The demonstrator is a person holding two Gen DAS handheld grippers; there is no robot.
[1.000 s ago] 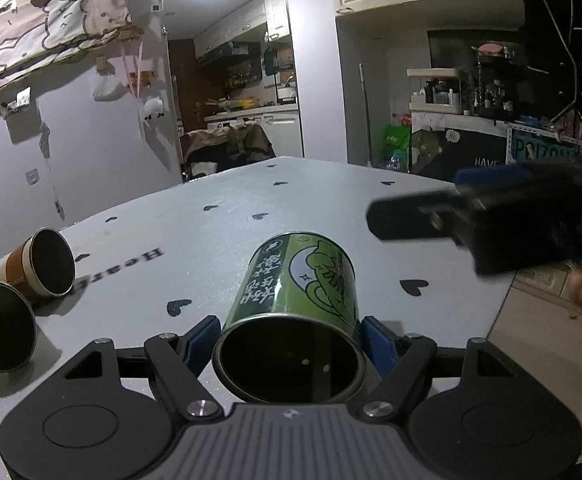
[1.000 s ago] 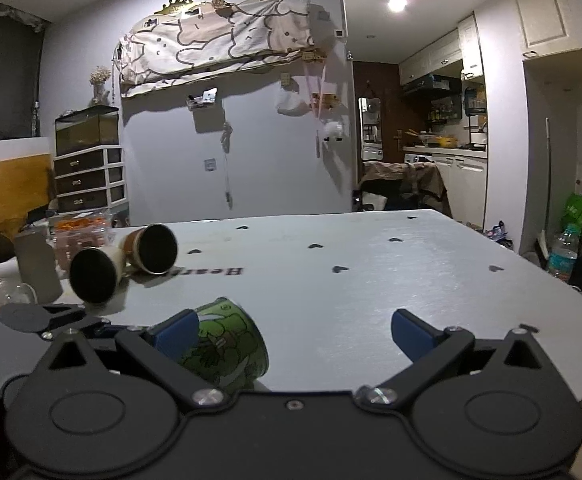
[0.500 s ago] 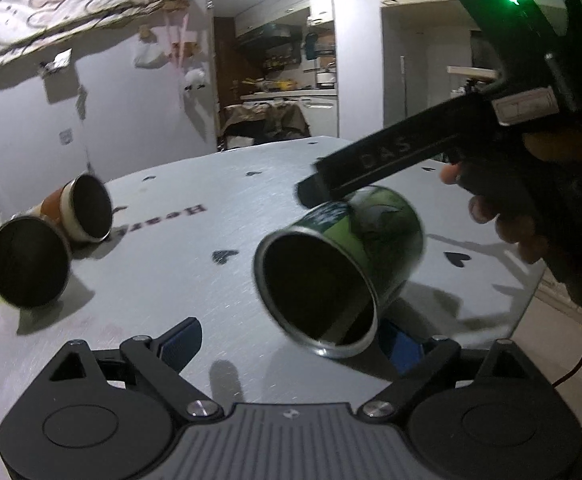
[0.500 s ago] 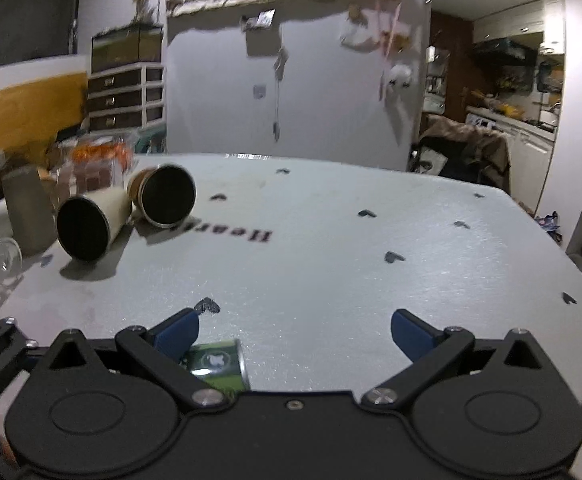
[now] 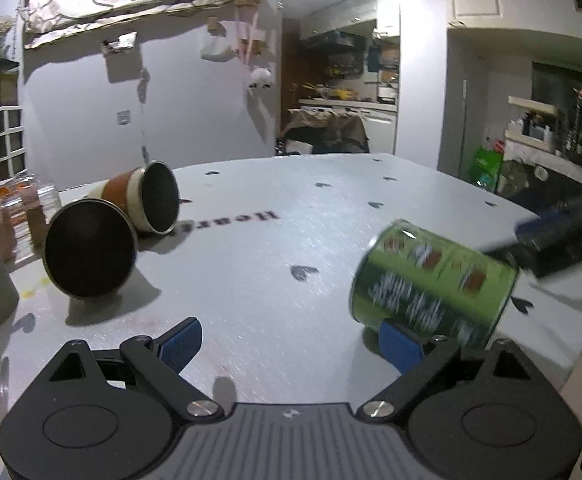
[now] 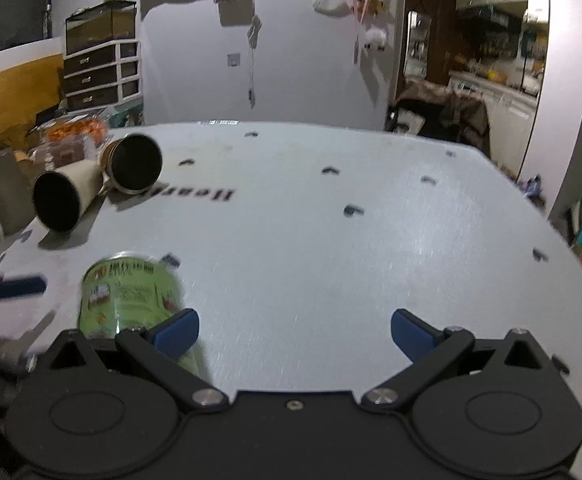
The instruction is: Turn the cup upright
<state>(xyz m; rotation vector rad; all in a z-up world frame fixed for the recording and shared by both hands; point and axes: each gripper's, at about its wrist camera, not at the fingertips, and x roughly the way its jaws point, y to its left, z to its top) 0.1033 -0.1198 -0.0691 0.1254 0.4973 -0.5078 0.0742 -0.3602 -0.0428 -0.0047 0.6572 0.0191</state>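
Green cup (image 5: 431, 284) lies blurred beside the open left tool's (image 5: 291, 340) right finger

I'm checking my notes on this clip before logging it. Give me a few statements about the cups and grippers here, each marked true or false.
1. The left gripper is clamped on the green cup. False: its jaws are open; the cup is by its right finger.
2. The green cup is tilted, not upright. True.
3. The right gripper is open, holding nothing. True.
4. The cream cup and brown cup stand upright. False: both lie on their sides on the table.
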